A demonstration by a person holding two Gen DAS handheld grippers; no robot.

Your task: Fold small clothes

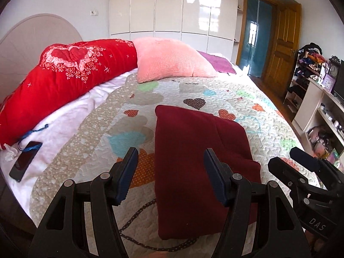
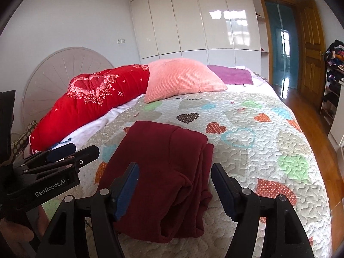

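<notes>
A dark red garment (image 1: 197,161) lies folded in a long rectangle on the heart-patterned quilt (image 1: 107,133). My left gripper (image 1: 169,163) hovers open above its near left edge, nothing between its fingers. In the right wrist view the same garment (image 2: 163,172) shows bunched folds along its right side. My right gripper (image 2: 175,179) hangs open over its near end, pads clear of the cloth. Each gripper shows in the other's view: the right one (image 1: 301,163) at the lower right, the left one (image 2: 71,152) at the lower left.
A red heart-print duvet (image 1: 60,79), a pink pillow (image 1: 172,60) and a purple cloth (image 1: 217,63) lie at the head of the bed. A phone (image 1: 23,161) with a blue strap rests on the white sheet at left. Shelves (image 1: 311,99) stand to the right.
</notes>
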